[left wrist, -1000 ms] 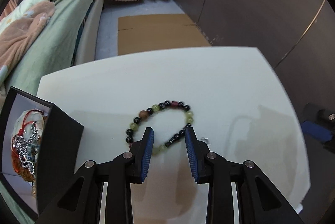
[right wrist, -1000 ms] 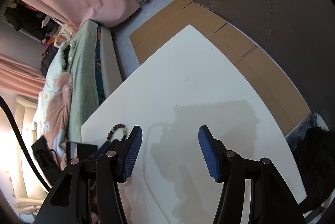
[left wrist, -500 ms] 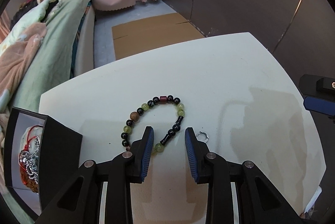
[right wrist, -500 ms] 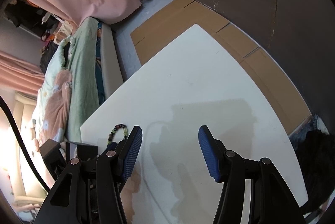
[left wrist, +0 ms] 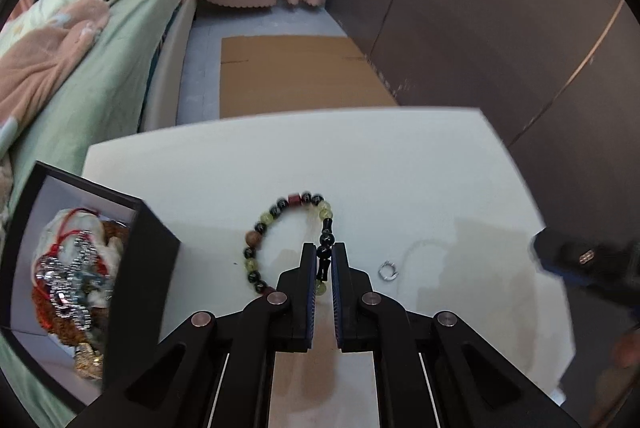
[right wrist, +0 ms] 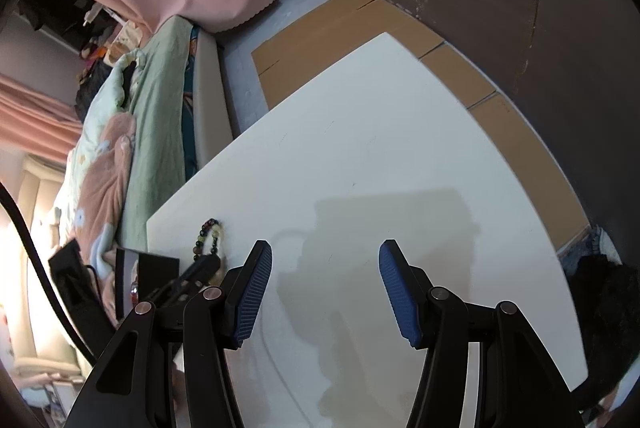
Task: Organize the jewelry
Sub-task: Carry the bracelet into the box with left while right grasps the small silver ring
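Left hand-held gripper (left wrist: 324, 264): pinching bead bracelet (left wrist: 280, 228) on white desk (left wrist: 400, 168). Small silver ring (left wrist: 388, 271) just beside. Right hand-held gripper (right wrist: 326, 292): spread, holding nothing.

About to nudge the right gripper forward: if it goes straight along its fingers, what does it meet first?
Probably only bare table. The right gripper is open with nothing between its fingers. The bracelet and box lie off to its left. Beyond the far edge is cardboard, though depth is unclear.
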`<state>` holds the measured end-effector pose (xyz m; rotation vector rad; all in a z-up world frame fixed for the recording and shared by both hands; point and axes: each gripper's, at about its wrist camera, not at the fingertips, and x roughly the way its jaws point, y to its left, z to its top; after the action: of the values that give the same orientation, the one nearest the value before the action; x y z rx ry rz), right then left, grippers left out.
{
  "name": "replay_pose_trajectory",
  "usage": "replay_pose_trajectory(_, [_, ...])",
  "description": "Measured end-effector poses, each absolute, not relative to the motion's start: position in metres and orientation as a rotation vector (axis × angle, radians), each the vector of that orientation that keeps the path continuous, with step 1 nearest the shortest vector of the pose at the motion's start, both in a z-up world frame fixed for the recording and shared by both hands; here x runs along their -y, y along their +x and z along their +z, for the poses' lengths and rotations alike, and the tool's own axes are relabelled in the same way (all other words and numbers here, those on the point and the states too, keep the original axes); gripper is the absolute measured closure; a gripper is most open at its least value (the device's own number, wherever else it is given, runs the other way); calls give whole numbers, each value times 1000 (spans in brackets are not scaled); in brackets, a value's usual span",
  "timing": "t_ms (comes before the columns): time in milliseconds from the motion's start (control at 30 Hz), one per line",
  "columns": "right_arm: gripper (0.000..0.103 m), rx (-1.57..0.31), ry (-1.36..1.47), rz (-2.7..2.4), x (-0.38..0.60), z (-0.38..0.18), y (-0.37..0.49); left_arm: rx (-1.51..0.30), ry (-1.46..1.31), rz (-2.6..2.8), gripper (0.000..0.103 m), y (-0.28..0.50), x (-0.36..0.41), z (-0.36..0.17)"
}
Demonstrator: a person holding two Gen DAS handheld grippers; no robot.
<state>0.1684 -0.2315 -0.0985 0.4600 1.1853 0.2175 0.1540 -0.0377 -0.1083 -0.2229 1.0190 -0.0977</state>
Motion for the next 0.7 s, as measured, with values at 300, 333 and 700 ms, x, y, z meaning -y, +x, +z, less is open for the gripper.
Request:
replay_pose_trajectory(300, [47,-1220,441,279,211,-108,168,-947,-342,-122,96,143,15,-77])
replay_pose_trajectory(333, [47,-1225,438,287,207,-110,168,-939,-353,-125,96,141,11,-74])
replay_pose_trajectory(700, [62,-1234,329,318,161,-126,181,-883,-434,-139,96,133,-20,-55])
